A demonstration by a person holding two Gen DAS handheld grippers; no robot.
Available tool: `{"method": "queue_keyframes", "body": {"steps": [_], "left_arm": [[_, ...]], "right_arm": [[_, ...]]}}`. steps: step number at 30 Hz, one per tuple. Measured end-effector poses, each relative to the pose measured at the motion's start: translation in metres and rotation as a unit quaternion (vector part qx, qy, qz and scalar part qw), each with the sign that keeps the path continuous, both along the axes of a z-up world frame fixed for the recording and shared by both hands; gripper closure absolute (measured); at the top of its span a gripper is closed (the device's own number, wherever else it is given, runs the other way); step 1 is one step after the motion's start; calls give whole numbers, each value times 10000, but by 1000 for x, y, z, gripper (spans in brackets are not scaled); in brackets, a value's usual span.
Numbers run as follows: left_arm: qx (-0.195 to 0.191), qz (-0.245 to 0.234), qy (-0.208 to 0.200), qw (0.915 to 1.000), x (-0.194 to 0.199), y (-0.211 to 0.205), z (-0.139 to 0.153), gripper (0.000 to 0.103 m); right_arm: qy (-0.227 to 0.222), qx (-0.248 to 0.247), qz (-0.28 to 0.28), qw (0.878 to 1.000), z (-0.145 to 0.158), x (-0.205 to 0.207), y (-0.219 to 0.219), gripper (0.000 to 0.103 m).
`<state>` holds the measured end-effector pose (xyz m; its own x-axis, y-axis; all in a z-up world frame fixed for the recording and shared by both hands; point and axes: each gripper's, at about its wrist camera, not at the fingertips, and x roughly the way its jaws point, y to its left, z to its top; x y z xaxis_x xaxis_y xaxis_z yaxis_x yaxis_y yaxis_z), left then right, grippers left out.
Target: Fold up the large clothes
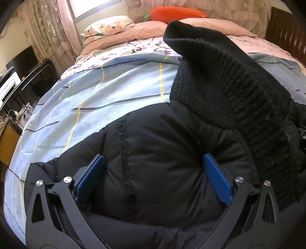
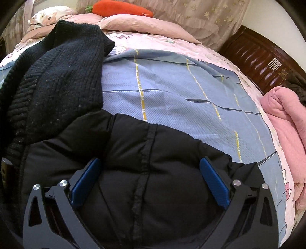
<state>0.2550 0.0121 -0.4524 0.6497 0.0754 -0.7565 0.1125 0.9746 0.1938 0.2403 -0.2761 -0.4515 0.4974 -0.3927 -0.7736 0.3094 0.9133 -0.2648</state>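
Observation:
A black puffer jacket (image 1: 162, 153) lies on the blue checked bedsheet (image 1: 95, 95); it also shows in the right wrist view (image 2: 153, 162). Its black knitted collar or hood (image 1: 229, 86) stands up at the right of the left wrist view and at the left of the right wrist view (image 2: 57, 76). My left gripper (image 1: 154, 180) is wide open, with puffy jacket fabric bulging between its blue pads (image 1: 91, 178). My right gripper (image 2: 150, 182) is wide open in the same way over the jacket, its blue pads (image 2: 214, 183) at either side of a stitched seam.
Pink pillows (image 1: 153, 26) and an orange carrot plush (image 1: 176, 12) lie at the head of the bed. A pink folded quilt (image 2: 283, 118) sits at the right edge. A dark wooden bed frame (image 2: 258, 57) stands at the right. A desk with a monitor (image 1: 23, 63) stands left.

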Motion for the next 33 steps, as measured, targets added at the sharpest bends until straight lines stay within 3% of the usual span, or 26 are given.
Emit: {"method": "queue_keyframes", "body": {"steps": [4, 6, 10, 14, 17, 18, 20, 22, 24, 26, 29, 31, 33], "left_arm": [[70, 218, 169, 9996, 7, 0, 14, 2], [-119, 209, 312, 9992, 3, 2, 30, 2], [-128, 269, 11, 9996, -39, 12, 78, 2], [-468, 374, -69, 9982, -119, 30, 116, 2], [-541, 414, -191, 9975, -191, 38, 116, 2], [-549, 460, -140, 9973, -212, 41, 109, 2], [-645, 666, 334, 9951, -248, 51, 80, 2], [-676, 920, 709, 9909, -270, 59, 51, 2], [-382, 943, 871, 9910, -289, 62, 14, 2], [-45, 660, 386, 9971, -299, 52, 0, 2], [-59, 669, 308, 9973, -292, 50, -8, 2], [-64, 666, 337, 9972, -291, 50, -7, 2], [-18, 705, 759, 9946, -280, 49, 2, 2]], "right_arm": [[378, -229, 45, 9990, 11, 9, 5, 1], [477, -313, 47, 9984, 30, 2, 8, 1], [-205, 366, 32, 9991, 102, -64, 4, 1], [-235, 1084, 12, 9938, 128, -145, -1, 1], [53, 1109, 234, 9935, 115, -210, 10, 1], [49, 835, 413, 9956, 105, -237, 21, 1], [152, 100, 668, 9976, 81, -273, 40, 1], [489, 4, 827, 9954, 51, -291, 47, 1], [654, -134, 890, 9938, 12, -305, 44, 1], [196, -323, 1094, 9933, -3, -316, 44, 1], [35, -415, 1121, 9928, -9, -316, 49, 1], [182, -289, 1090, 9935, -5, -312, 47, 1], [614, -135, 941, 9936, 8, -301, 44, 1]]}}
